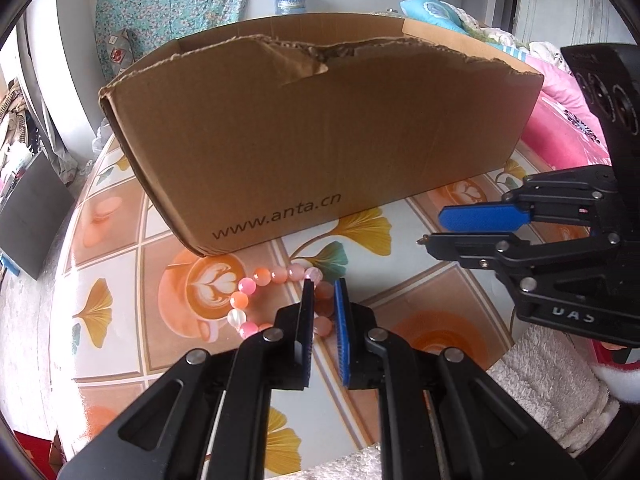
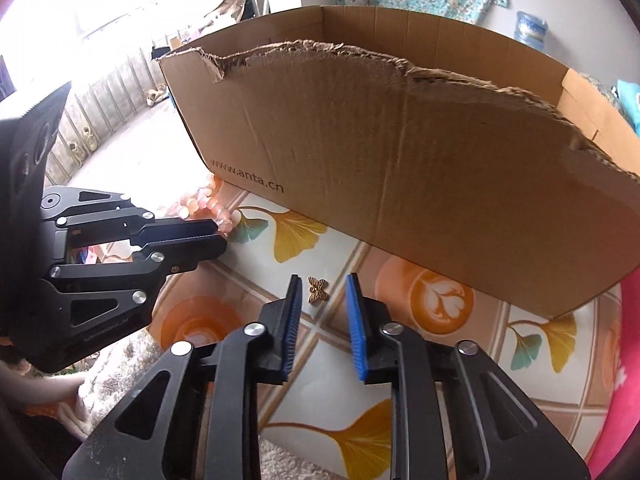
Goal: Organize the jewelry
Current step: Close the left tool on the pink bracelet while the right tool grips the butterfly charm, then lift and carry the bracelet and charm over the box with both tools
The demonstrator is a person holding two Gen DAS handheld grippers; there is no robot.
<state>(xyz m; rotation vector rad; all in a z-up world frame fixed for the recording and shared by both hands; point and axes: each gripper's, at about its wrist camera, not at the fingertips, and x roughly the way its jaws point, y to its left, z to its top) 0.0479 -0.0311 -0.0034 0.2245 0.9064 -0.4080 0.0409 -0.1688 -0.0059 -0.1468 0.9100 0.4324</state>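
The cardboard box (image 1: 320, 128) hides its own inside, and the left tool (image 1: 324, 292) covers part of the bead bracelet (image 1: 256, 292).

both angle downward: left gripper (image 1: 324, 284) nearly closed, right gripper (image 2: 323, 280) slightly parted.

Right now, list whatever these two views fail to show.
Floor of the cardboard box: both views, its torn near wall blocks it.
The bead bracelet: left wrist view, the left claw covers its near beads; right wrist view, glare washes it out.
The butterfly charm: right wrist view, too small for detail.
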